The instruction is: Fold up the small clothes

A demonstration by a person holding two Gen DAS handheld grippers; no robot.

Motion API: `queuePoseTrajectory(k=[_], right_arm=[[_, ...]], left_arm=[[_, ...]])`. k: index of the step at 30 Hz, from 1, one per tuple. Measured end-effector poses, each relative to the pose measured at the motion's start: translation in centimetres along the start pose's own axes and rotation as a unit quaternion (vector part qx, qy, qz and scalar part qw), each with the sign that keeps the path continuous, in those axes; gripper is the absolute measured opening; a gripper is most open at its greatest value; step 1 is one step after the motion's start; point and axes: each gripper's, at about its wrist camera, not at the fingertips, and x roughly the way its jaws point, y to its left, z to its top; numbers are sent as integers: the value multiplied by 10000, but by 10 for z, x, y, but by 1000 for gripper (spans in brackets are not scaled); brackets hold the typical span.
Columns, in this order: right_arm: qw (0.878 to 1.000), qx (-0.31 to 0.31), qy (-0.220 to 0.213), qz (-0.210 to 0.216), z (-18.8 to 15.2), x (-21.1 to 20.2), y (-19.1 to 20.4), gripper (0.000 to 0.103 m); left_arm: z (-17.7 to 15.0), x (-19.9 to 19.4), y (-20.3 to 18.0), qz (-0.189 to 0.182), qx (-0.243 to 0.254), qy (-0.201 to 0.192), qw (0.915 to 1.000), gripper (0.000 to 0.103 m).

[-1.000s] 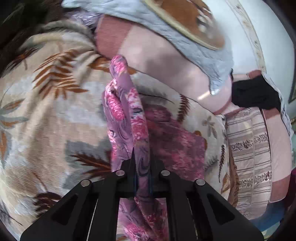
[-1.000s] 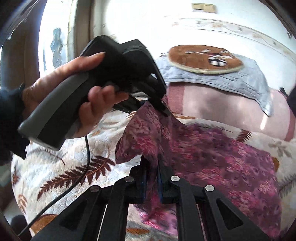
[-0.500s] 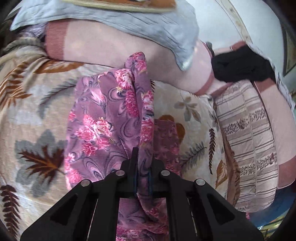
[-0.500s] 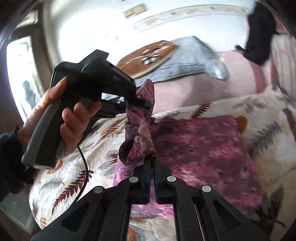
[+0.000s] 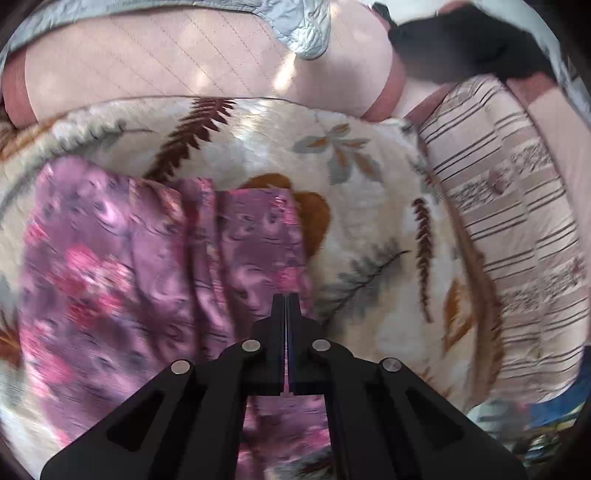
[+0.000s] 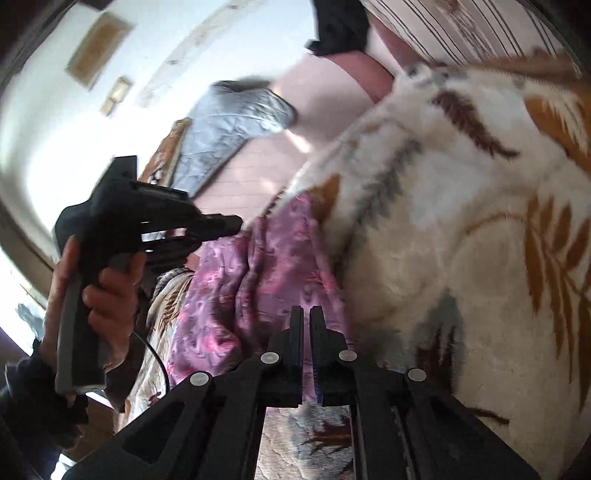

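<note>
A purple and pink floral garment (image 5: pixel 147 266) lies folded on the cream leaf-print blanket (image 5: pixel 369 206). My left gripper (image 5: pixel 286 299) is low over its right edge, jaws pressed together; cloth between them cannot be made out. In the right wrist view the garment (image 6: pixel 266 280) lies bunched below the left gripper body (image 6: pixel 147 218) held in a hand. My right gripper (image 6: pixel 306 312) is nearly shut with a strip of the pink cloth between its jaws at the garment's near edge.
A pink quilted cushion (image 5: pixel 184 62) and a grey quilted cover (image 5: pixel 303 29) lie behind the blanket. A black cloth (image 5: pixel 472 44) and a striped pillow (image 5: pixel 517 236) lie at the right. A cable (image 6: pixel 155 365) hangs from the left gripper.
Both grippers carried the lifted edge of the garment over and down onto the blanket. The garment now lies flat and folded instead of hanging up between the grippers. The right view has tilted.
</note>
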Motion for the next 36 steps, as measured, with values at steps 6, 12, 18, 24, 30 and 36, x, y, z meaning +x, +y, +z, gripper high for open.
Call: queuePoseTrajectory(k=[6, 12, 18, 24, 30, 36], right_arm=[[9957, -493, 530, 572, -14, 38, 36, 62], [9873, -1121, 1007, 509, -36, 77, 61, 47], [9842, -1216, 993, 814, -39, 74, 66, 12], [9889, -829, 461, 1140, -18, 38, 55, 10], [9949, -167, -77, 990, 4, 3, 15, 10], [9931, 987, 412, 488, 0, 18, -35, 10]], left_arm=[[7, 5, 2, 969, 495, 554, 9925, 51], [-1, 40, -12, 1850, 1079, 1110, 9705, 60], [-16, 48, 2, 2254, 1001, 1281, 9606, 16], [-16, 20, -16, 1518, 783, 780, 9822, 3], [-14, 22, -50, 700, 679, 671, 9930, 2], [-3, -6, -28, 218, 63, -121, 9997, 4]])
